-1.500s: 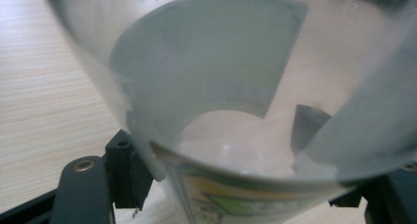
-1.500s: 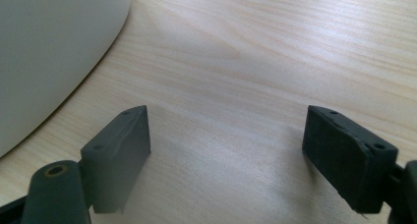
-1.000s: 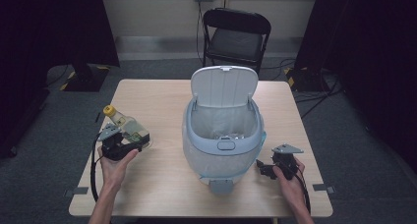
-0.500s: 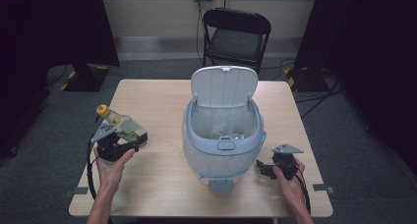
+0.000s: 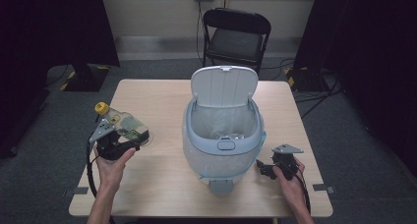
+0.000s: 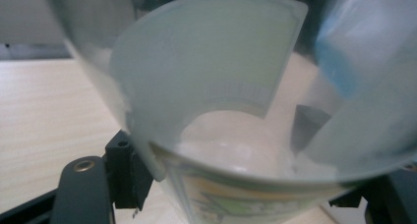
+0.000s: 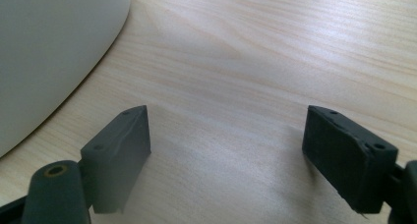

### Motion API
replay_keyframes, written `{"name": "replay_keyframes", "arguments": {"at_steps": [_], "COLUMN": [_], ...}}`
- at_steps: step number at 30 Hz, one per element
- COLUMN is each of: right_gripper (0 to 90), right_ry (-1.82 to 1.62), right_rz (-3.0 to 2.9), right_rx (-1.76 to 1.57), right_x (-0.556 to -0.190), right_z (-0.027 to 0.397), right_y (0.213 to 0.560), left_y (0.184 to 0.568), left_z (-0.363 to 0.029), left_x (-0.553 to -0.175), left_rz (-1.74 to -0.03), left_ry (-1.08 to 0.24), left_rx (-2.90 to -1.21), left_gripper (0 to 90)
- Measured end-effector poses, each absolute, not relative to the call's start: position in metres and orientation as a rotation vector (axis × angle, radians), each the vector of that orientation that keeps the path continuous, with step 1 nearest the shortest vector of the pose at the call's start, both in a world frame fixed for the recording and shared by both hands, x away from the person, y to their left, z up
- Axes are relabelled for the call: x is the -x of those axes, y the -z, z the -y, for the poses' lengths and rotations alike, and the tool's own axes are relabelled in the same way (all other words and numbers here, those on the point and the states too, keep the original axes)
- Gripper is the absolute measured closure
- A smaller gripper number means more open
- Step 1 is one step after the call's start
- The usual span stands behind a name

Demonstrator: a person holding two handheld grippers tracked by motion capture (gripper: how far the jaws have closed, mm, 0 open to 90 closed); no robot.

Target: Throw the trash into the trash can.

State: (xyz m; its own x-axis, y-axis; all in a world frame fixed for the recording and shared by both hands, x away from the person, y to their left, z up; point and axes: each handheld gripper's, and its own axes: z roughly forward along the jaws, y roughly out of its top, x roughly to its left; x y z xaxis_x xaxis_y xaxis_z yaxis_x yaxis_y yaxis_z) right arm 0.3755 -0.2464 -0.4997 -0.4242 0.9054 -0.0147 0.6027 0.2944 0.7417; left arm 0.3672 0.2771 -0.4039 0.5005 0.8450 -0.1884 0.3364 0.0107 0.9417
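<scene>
While my left gripper clamps a clear plastic bottle with a yellow cap above the pale wooden table, my right gripper gapes empty beside the lidded bin; grey carpet surrounds us.

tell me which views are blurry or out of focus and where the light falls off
Left gripper view: the clear plastic bottle sits so close to the lens that it is a soft blur. Right gripper view: the open right tongs and wood grain are fairly sharp, the bin wall soft. High view: the table is evenly lit, the room's sides fall dark.
</scene>
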Motion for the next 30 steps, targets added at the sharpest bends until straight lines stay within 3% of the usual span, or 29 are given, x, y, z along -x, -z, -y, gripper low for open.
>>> {"name": "replay_keyframes", "arguments": {"at_steps": [17,30], "right_gripper": [17.3,17.2], "right_ry": [-0.936,-0.936], "right_rz": [-2.134,-2.134], "right_rx": [-1.347,-1.347], "right_x": [-0.375,-0.376], "right_z": [0.246,0.246], "right_y": [0.500,0.500], "left_y": [0.353,0.318], "left_z": [-0.270,-0.258], "left_x": [-0.353,-0.357], "left_rz": [-0.903,-0.815], "left_ry": [-0.677,-0.652], "left_rx": [-1.519,-1.469], "left_gripper": [27.9,27.9]}}
